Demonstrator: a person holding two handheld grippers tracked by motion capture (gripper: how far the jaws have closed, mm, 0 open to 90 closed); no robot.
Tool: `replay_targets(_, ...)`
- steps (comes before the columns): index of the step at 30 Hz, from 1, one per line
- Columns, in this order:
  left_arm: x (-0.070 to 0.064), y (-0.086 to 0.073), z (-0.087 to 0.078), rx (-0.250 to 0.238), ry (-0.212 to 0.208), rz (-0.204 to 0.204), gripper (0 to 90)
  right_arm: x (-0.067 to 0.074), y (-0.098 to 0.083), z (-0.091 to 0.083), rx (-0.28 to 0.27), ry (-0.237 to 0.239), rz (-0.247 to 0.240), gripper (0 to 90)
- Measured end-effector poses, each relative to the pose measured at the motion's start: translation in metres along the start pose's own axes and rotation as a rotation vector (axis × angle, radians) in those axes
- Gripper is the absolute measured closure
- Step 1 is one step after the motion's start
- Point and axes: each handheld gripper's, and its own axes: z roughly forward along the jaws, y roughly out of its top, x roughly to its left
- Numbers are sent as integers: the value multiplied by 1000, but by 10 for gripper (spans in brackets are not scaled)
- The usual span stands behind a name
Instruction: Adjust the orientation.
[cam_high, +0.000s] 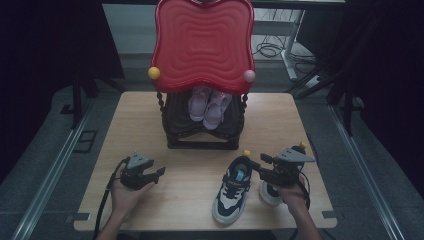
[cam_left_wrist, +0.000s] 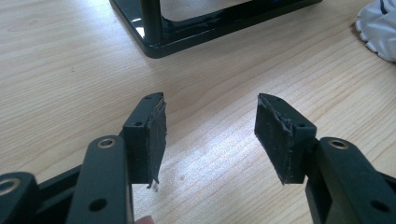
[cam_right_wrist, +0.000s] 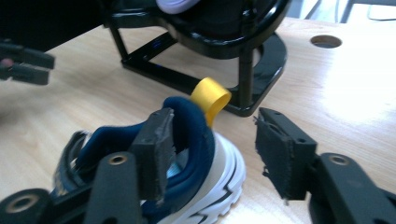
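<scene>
Your right claw (cam_right_wrist: 212, 154) stands apart around the heel of the navy-and-white sneaker (cam_high: 231, 188), one pad inside the collar, the other clear of its outer side. Your left claw (cam_left_wrist: 210, 135) gapes over bare desk (cam_left_wrist: 60, 70), the sneaker well off to its right.

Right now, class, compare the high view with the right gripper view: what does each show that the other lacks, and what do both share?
High view alone: the red tray-like top, the second sneaker under the right hand, and the person's forearms. Right gripper view alone: the right gripper with one jaw inside the sneaker's collar and the other outside the heel, pads not pressing. Both: the navy-and-white sneaker with its yellow heel loop, the black rack, the wooden table.
</scene>
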Motion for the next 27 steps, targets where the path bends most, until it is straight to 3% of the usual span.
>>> replay_targets(7, 2, 1, -1, 0, -10, -2, 430, 4, -4, -8, 41, 62, -37, 602)
replay_targets(8, 3, 1, -2, 1, -14, -2, 429, 8, -8, -12, 74, 94, -76, 646)
replay_targets(10, 3, 1, -3, 0, -16, -4, 428, 12, -14, -18, 86, 124, -107, 699)
replay_targets(16, 4, 2, -4, 5, -24, -10, 426, 22, -27, -36, 128, 203, -164, 827)
replay_targets(20, 4, 2, -4, 4, -29, -13, 424, 33, -33, -39, 181, 269, -216, 868)
replay_targets(27, 5, 1, -3, 13, -31, -15, 422, 44, -36, -31, 225, 330, -262, 881)
